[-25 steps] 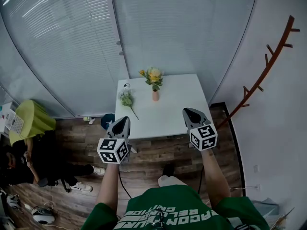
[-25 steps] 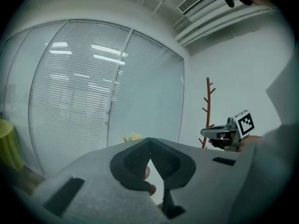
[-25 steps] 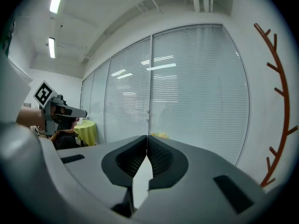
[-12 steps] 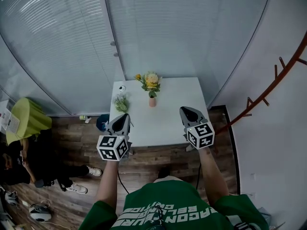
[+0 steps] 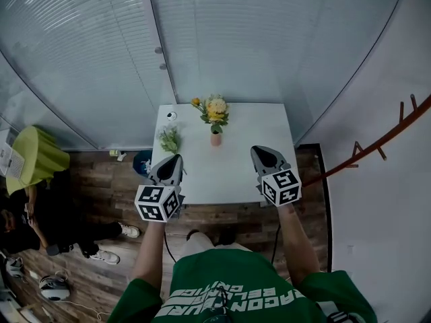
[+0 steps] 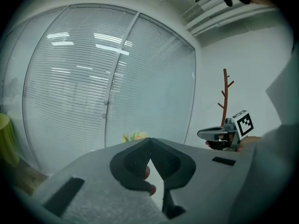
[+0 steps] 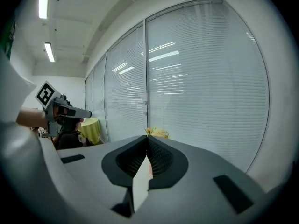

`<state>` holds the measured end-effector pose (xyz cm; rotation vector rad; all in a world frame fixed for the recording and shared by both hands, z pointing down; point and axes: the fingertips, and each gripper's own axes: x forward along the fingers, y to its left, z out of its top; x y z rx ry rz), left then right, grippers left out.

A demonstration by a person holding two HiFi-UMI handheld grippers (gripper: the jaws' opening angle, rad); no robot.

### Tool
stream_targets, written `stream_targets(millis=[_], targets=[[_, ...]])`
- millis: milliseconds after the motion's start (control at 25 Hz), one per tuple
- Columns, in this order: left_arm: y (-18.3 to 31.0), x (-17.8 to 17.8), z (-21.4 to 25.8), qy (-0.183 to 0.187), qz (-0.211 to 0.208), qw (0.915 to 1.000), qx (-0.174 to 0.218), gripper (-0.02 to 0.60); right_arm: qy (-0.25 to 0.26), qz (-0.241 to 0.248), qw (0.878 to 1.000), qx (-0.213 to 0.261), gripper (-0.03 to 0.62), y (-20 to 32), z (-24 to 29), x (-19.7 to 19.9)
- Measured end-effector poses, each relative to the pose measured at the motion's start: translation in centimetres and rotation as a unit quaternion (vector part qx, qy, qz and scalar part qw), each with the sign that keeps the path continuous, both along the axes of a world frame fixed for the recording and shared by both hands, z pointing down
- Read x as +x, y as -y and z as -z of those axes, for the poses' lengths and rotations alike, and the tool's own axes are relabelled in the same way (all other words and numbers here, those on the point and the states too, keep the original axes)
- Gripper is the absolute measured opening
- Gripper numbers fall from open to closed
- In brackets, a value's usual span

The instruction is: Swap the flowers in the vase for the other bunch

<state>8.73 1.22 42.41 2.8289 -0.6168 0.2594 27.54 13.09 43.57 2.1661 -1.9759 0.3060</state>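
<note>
A small pink vase (image 5: 215, 138) stands near the far middle of the white table (image 5: 236, 167) and holds a yellow bunch of flowers (image 5: 214, 109). A second, green bunch (image 5: 169, 140) lies flat at the table's left side. My left gripper (image 5: 173, 161) hovers over the near left edge, just short of the green bunch, jaws shut and empty. My right gripper (image 5: 262, 155) hangs over the near right part of the table, shut with nothing in it. The yellow flowers (image 6: 134, 136) peek over the left jaws, and likewise the yellow flowers (image 7: 157, 132) show above the right jaws.
A small white round object (image 5: 172, 116) sits at the table's far left corner. Glass walls with blinds (image 5: 222, 39) close off the far side. A brown coat rack (image 5: 377, 147) stands at the right. A lime-green table (image 5: 30, 163) and a seated person (image 5: 27, 234) are at the left.
Both grippers have moved forward toward the table, now reaching over its near edge. The table and flowers sit closer in the head view. Both jaws stayed shut.
</note>
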Motion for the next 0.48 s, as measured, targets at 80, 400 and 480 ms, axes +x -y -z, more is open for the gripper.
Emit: stream_targets(millis=[80,400,480], targets=[[0.8,-0.1,-0.8,0.006,-0.001,1.0000,-0.007,0.008,0.005,0.001,1.000,-0.008,0.014,0.9,-0.6,-0.2],[6.1,1.0,-3.1,0.014,-0.028,0.9991,-0.030,0.008,0.027,-0.026,0.999,-0.026,0.014,5.8,-2.5,0.2],[7.9,1.3,-3.4,0.013,-0.037,0.9986,-0.034,0.008,0.034,-0.037,0.998,-0.028,0.014,7.4,-2.9,0.2]])
